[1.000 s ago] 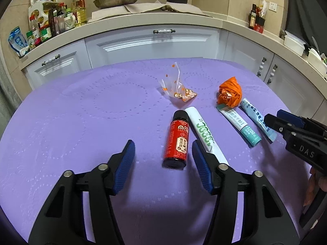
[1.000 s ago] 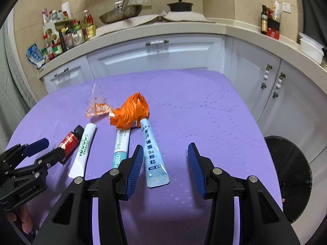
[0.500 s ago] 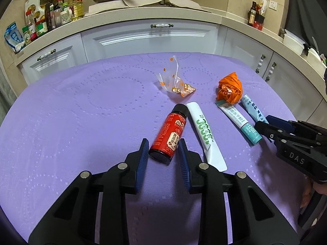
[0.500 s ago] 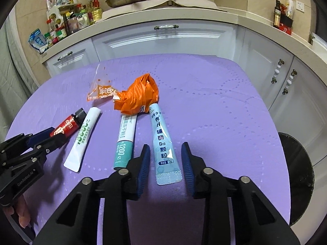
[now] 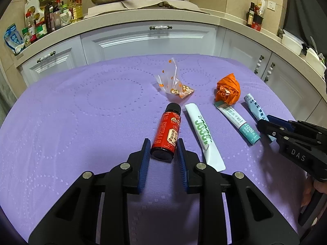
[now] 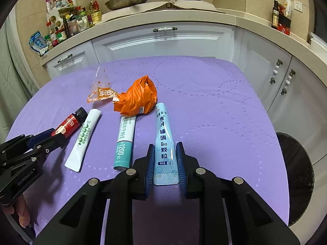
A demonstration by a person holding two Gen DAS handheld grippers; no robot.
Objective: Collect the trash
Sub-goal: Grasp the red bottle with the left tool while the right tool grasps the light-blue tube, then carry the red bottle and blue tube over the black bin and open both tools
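On the purple tablecloth [image 5: 81,112] lies a red bottle [image 5: 168,128] with a black cap. My left gripper [image 5: 162,143] is closing its jaws on the bottle's base, and the blue pads press both sides. In the right wrist view my right gripper [image 6: 165,146] is shut on the near end of a light blue sachet [image 6: 162,128], which lies flat. Between them lie a white sachet [image 5: 202,134] and a teal-tipped sachet [image 5: 237,122]. Farther back are a crumpled orange bag [image 5: 227,91] and a clear dotted wrapper [image 5: 173,83].
A black round bin [image 6: 294,179] stands on the floor past the table's right edge. White cabinets [image 5: 155,40] and a counter with bottles, a pan and a pot run behind the table. A person's hand [image 6: 22,214] holds the left gripper.
Both grippers have narrowed from wide open: the left one around the red bottle's base, the right one onto the light blue sachet. The bottle's base has shifted slightly left.
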